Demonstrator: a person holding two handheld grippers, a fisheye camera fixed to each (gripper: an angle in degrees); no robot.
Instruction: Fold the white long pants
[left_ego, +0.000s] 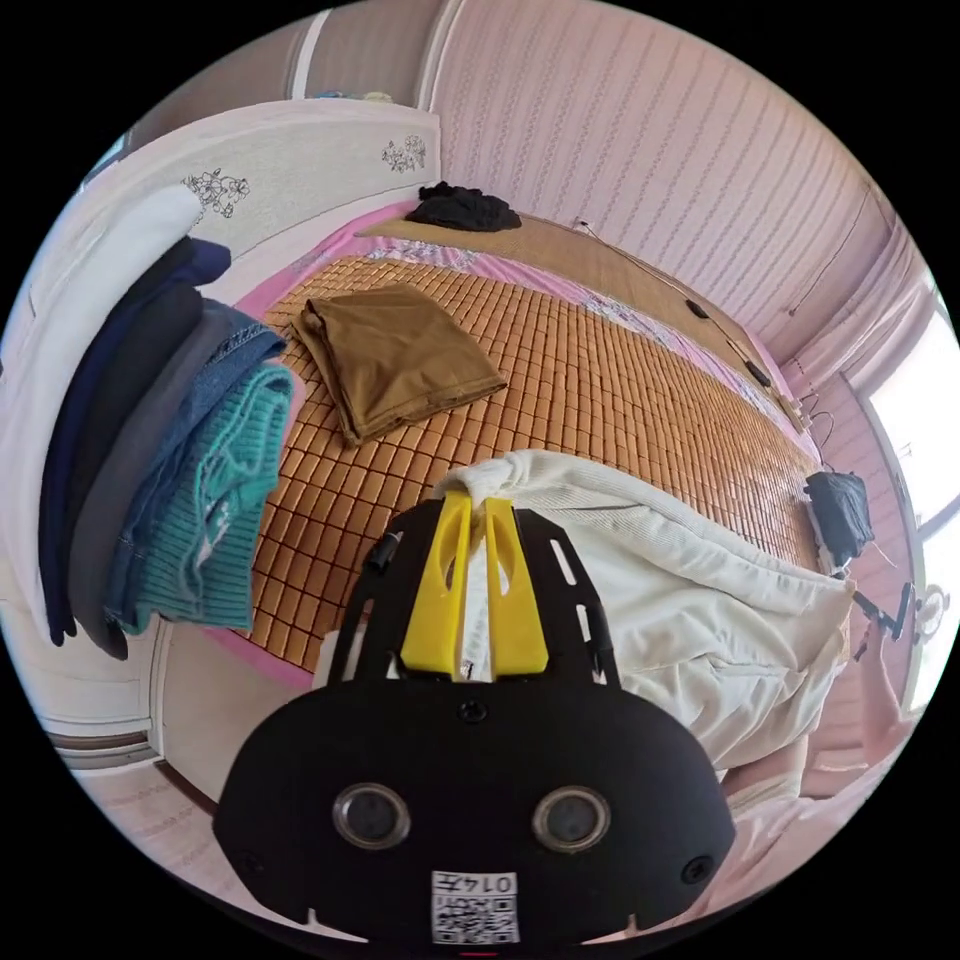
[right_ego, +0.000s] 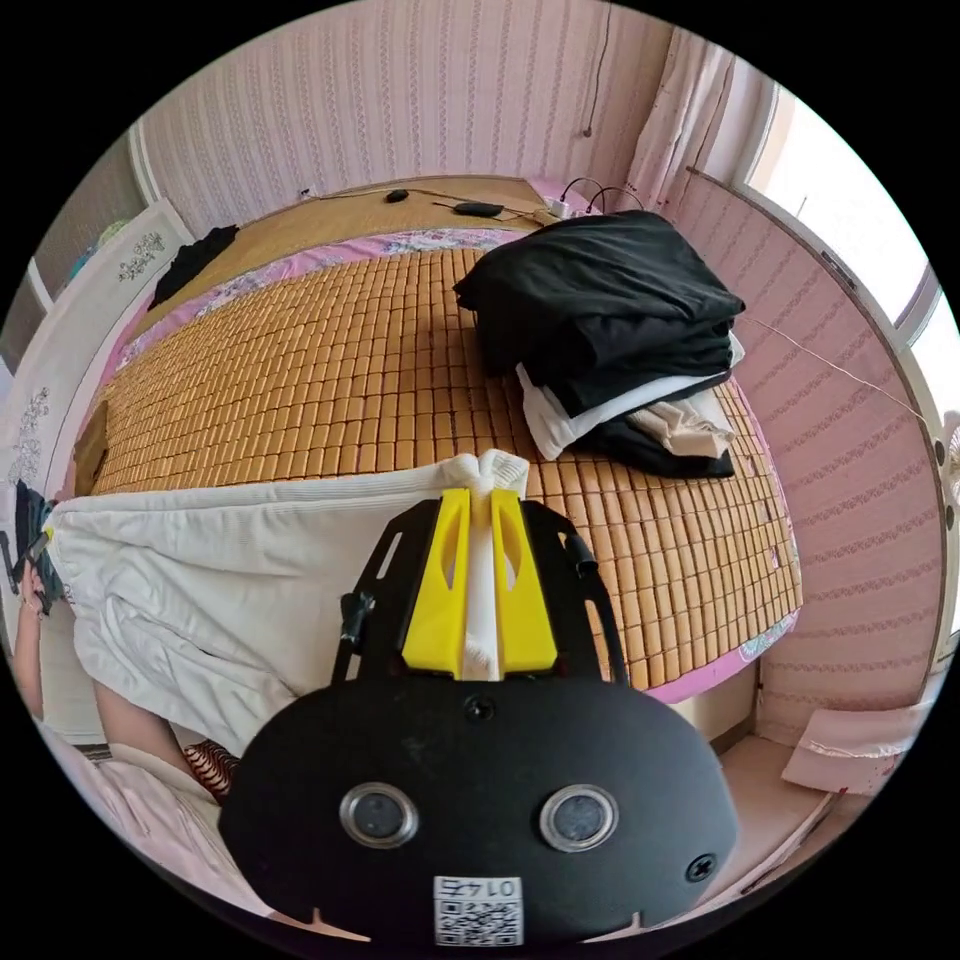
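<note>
The white long pants (left_ego: 700, 590) hang stretched between my two grippers above the near edge of a bed covered by a bamboo mat (left_ego: 560, 380). In the left gripper view, my left gripper (left_ego: 478, 505) is shut on one bunched end of the cloth, which sticks out past the yellow jaws. In the right gripper view, my right gripper (right_ego: 482, 500) is shut on the other end of the white pants (right_ego: 220, 570), with cloth pinched between its yellow jaws. The other gripper (right_ego: 28, 550) shows small at the far end of the cloth.
A folded brown garment (left_ego: 395, 355) lies on the mat. Blue, grey and teal clothes (left_ego: 170, 440) hang over the white footboard. A stack of folded black and white clothes (right_ego: 610, 330) sits at the mat's other end. Dark cloth (left_ego: 462, 207) lies near the wall. A person's arm (right_ego: 130, 720) is below.
</note>
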